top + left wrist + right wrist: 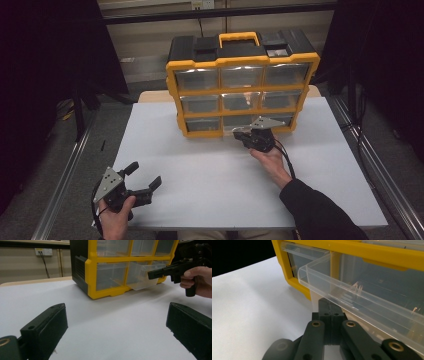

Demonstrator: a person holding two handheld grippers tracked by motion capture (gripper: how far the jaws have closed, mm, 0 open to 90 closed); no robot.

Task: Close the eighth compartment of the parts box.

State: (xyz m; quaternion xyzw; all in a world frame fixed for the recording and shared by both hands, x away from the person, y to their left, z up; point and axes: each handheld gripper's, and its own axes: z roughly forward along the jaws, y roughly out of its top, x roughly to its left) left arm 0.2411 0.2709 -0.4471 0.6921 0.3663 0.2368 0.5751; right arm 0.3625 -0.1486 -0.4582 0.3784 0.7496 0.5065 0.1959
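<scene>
At twelve o'clock from my right gripper (329, 315), clamped shut on it, sits one pulled-out drawer (362, 302) of nine; my left gripper (142, 182) gapes wide.

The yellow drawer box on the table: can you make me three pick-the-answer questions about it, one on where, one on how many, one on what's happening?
1. Where does the organizer stand?
A far side of the table
B floor
C near edge

2. How many rows of clear drawers?
A two
B three
C five

3. The bottom middle drawer is:
A pushed in
B taken out
C pulled partway out

Answers: 1 A, the high view shows it at the table's far side. 2 B, three rows are stacked in its front. 3 C, it juts from the frame, with the right gripper shut at its front lip.
</scene>
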